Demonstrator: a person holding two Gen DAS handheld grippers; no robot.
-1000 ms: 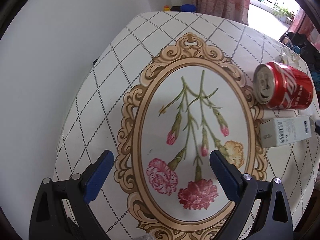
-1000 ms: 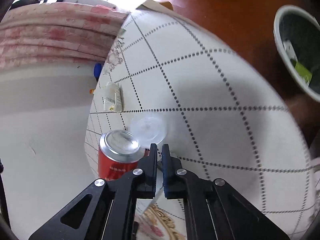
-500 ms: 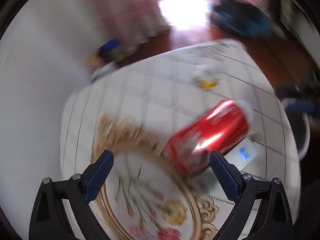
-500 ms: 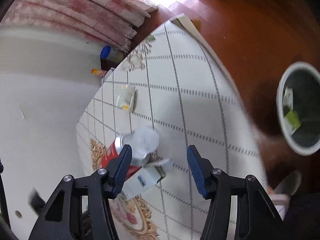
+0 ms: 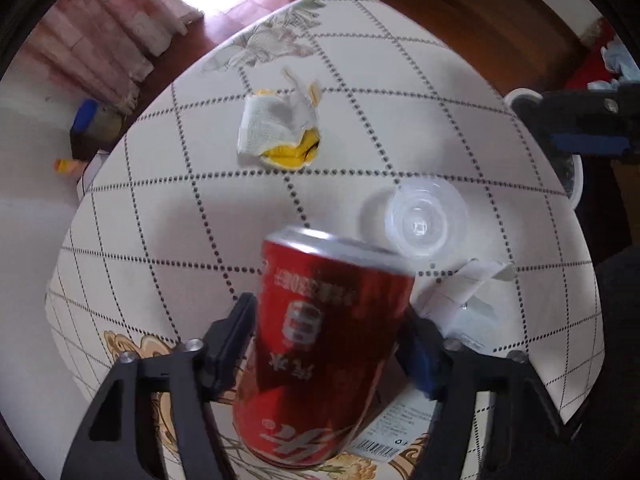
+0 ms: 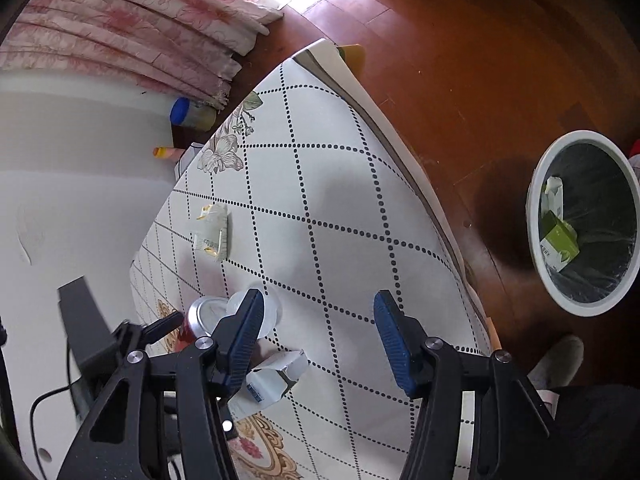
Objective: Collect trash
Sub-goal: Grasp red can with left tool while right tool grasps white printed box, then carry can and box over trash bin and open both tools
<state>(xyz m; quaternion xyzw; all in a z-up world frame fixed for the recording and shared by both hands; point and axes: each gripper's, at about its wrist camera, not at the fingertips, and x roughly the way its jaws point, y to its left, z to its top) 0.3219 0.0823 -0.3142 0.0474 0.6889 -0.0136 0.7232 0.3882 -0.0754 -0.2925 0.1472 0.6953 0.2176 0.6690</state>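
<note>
the left gripper [image 5: 328, 344] points down at the desk [image 5: 192, 216] with its fingers closing around the red can [image 5: 324, 344], which fills the gap between them at 6 o'clock in the left wrist view; whether the pads already press on it i cannot tell, since the can is blurred. to do this well, the fingers should meet the can's round sides squarely across its middle and squeeze only enough to hold (thin cans dent and slip). the white carton [image 5: 452, 308] touches the can at 4 o'clock and the clear plastic lid [image 5: 420, 224] lies at 1 o'clock, so the lift should go straight up. the right gripper [image 6: 320, 340] hangs with fingers spread and empty; the bin [image 6: 536, 184] waits at 3 o'clock in its view.
</note>
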